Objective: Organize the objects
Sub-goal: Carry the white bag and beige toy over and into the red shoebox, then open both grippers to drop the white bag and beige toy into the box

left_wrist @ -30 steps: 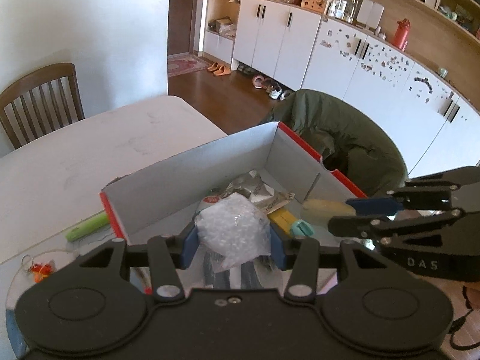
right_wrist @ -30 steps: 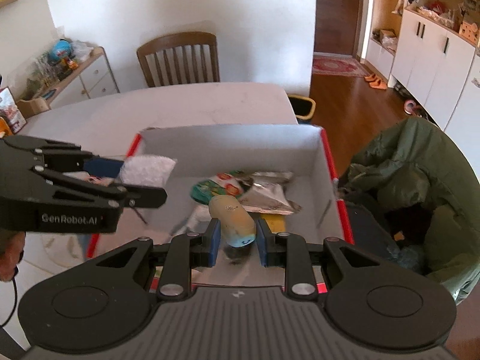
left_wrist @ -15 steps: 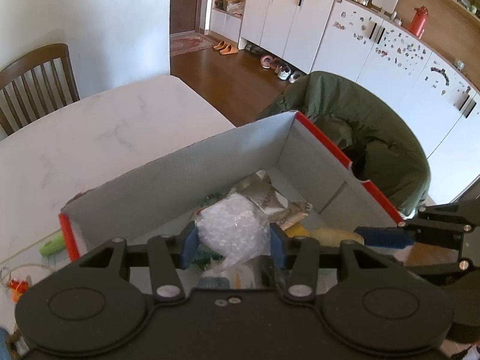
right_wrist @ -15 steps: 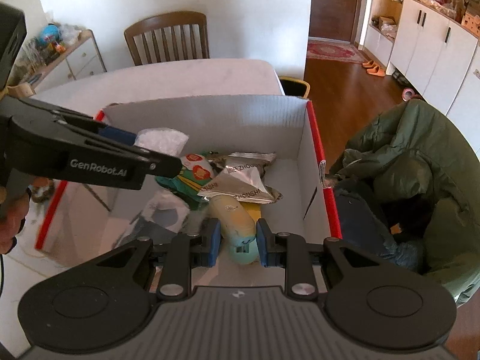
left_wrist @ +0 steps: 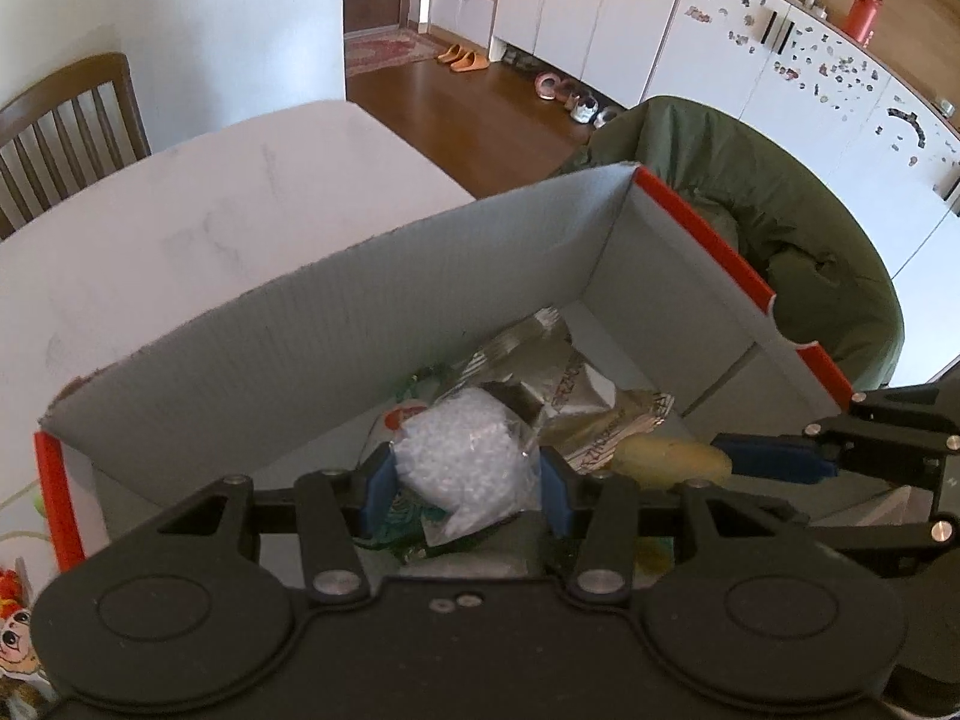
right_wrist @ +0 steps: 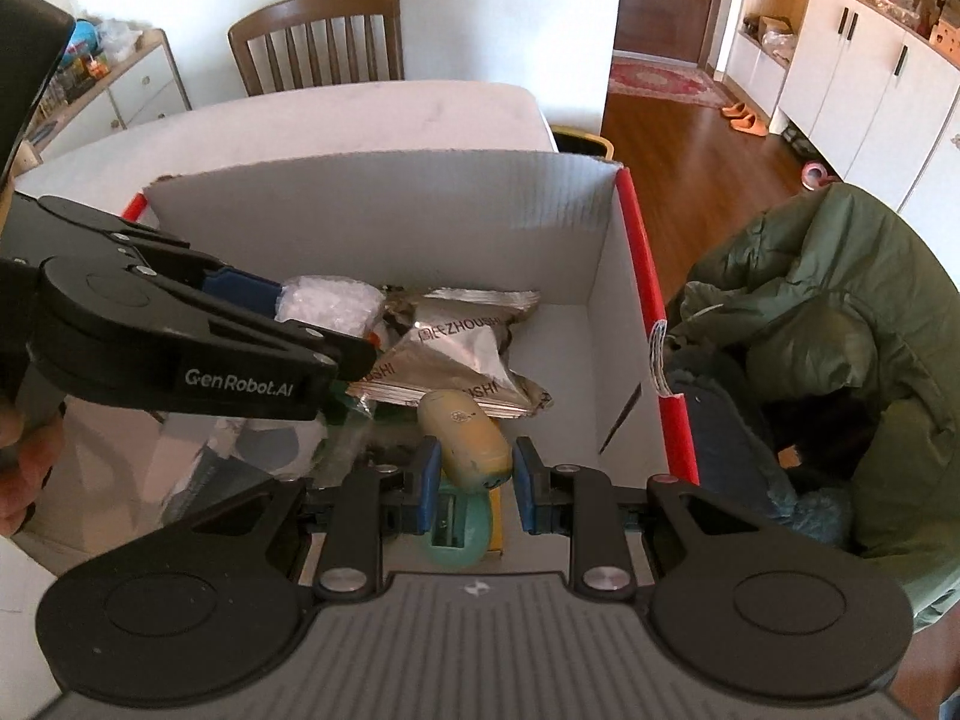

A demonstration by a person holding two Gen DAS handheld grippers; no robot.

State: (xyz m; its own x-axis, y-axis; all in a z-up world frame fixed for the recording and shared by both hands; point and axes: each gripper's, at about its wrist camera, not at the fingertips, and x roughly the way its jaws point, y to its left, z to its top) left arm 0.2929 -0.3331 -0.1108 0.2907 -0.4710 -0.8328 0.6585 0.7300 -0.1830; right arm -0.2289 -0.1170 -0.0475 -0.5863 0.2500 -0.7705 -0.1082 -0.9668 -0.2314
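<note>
Both over the box [right_wrist: 606,276] on the bench [left_wrist: 180,240]. Left gripper [left_wrist: 465,480]: jaws clamped on bag [left_wrist: 462,462] of white pellets, soft, light, slippery film. Right gripper [right_wrist: 470,474]: jaws pinching yellow tube [right_wrist: 465,441], likely firm. Foil packs [right_wrist: 462,354] crowding beneath; little free floor for either.

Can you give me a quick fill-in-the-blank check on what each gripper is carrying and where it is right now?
1. The left gripper is shut on a clear bag of ____ pellets.
2. The right gripper holds a rounded ____-coloured object.
3. Both grippers are over the open ____ with red edges.
4. The silver foil packets lie ____ the box.

Missing words: white; yellow; box; inside
</note>
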